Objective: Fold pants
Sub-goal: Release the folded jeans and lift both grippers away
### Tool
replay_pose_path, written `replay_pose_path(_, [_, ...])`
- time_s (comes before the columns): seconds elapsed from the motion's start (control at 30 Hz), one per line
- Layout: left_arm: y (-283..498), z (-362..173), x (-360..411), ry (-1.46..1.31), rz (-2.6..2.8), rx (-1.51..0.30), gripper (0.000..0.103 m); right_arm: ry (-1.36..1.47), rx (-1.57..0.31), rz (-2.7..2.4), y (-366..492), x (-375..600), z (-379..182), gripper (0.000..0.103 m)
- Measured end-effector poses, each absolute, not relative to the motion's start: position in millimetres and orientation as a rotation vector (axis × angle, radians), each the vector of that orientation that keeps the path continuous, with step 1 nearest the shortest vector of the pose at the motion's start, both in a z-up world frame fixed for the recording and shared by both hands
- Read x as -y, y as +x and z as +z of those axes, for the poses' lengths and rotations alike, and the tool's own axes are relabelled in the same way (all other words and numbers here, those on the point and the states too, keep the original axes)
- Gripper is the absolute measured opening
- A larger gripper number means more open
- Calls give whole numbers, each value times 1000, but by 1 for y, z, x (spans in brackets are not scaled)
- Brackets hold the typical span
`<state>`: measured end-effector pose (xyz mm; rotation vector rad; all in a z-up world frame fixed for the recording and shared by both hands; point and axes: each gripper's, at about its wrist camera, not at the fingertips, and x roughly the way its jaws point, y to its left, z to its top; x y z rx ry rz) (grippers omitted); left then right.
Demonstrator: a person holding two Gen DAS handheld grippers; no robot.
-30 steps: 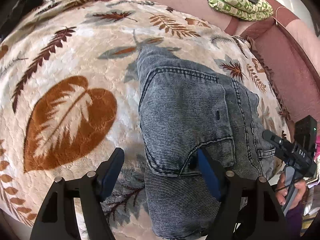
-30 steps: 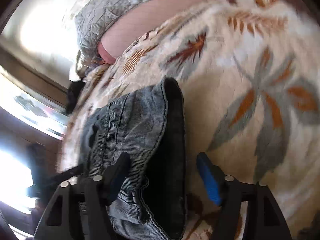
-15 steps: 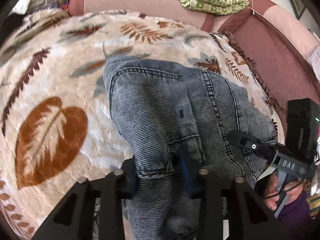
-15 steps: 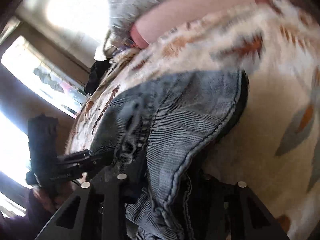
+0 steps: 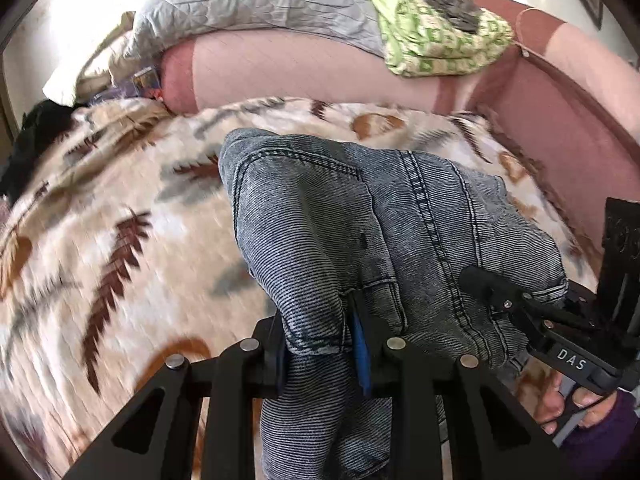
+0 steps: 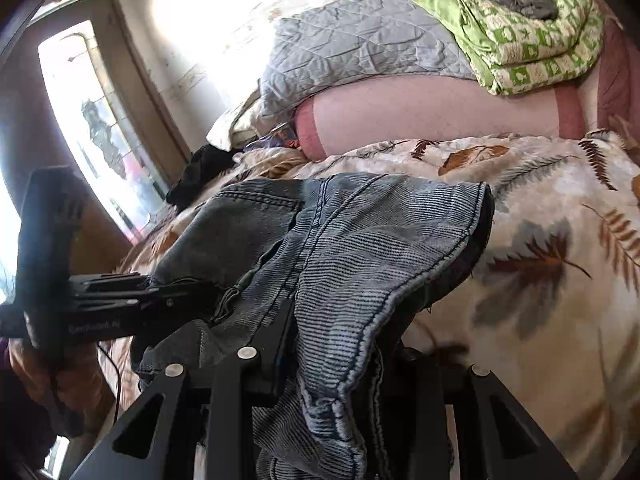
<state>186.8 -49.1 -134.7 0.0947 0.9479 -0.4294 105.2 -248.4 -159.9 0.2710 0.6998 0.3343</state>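
Grey-blue denim pants (image 5: pixel 360 208) are lifted in a hump off the leaf-patterned blanket (image 5: pixel 120 220). In the left wrist view my left gripper (image 5: pixel 320 336) has a bunched fold of the waist end between its blue pads, and its jaws are closing on it. My right gripper (image 5: pixel 492 284) bites the pants' right edge, with a hand (image 5: pixel 568 404) on its handle. In the right wrist view the right gripper (image 6: pixel 336 344) is shut on a hemmed edge of the pants (image 6: pixel 360 248), which drapes over its fingers. The left gripper (image 6: pixel 172 292) holds the cloth at the left.
A pink bolster (image 5: pixel 300 68) runs along the far side of the blanket. On it lie a grey quilt (image 5: pixel 248 0) and a folded green patterned cover (image 5: pixel 432 40). A bright window (image 6: pixel 88 120) and a black cloth (image 6: pixel 208 168) are at the left.
Both grippers went from open over the flat pants to shut on the denim. They have since risen, pulling the near end of the pants up off the blanket.
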Motion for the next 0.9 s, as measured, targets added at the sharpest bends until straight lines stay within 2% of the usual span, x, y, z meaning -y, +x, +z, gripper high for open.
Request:
replay_pose_path(0.1, [214, -153, 54, 126, -375, -955, 28, 280, -725, 317, 144, 248, -175, 34])
replay_pose_path(0.17, [229, -175, 55, 143, -335, -989, 29, 295, -773, 309, 164, 247, -192, 37])
replay_pose_path(0.2, [236, -191, 56, 162, -307, -1021, 30, 298, -833, 290, 176, 248, -209, 41])
replay_pose_path(0.23, [241, -205, 55, 173, -267, -1038, 37, 299, -883, 266, 183, 248, -223, 55])
replay_pose_path(0.33, [237, -210, 46, 116, -255, -994, 43, 399, -920, 267, 185, 264, -239, 64])
replay_pose_path(0.37, [234, -209, 46, 134, -249, -985, 47, 402, -938, 270, 186, 265, -238, 65])
replay_pose_path(0.43, [229, -204, 45, 180, -210, -976, 55, 397, -966, 280, 184, 267, -234, 74])
replay_pose_path(0.5, [221, -197, 44, 205, -174, -976, 64, 387, -964, 261, 179, 267, -231, 75])
replay_pose_path(0.53, [215, -192, 42, 214, -156, -984, 74, 385, -968, 253, 177, 268, -230, 75])
replay_pose_path(0.57, [208, -187, 41, 216, -140, -980, 77, 384, -969, 250, 173, 268, -228, 75])
replay_pose_path(0.7, [174, -161, 35, 246, -82, -907, 79, 362, -904, 217, 144, 276, -202, 75])
replay_pose_path(0.9, [124, -112, 29, 247, 10, -791, 82, 234, -703, 91, 79, 276, -149, 78])
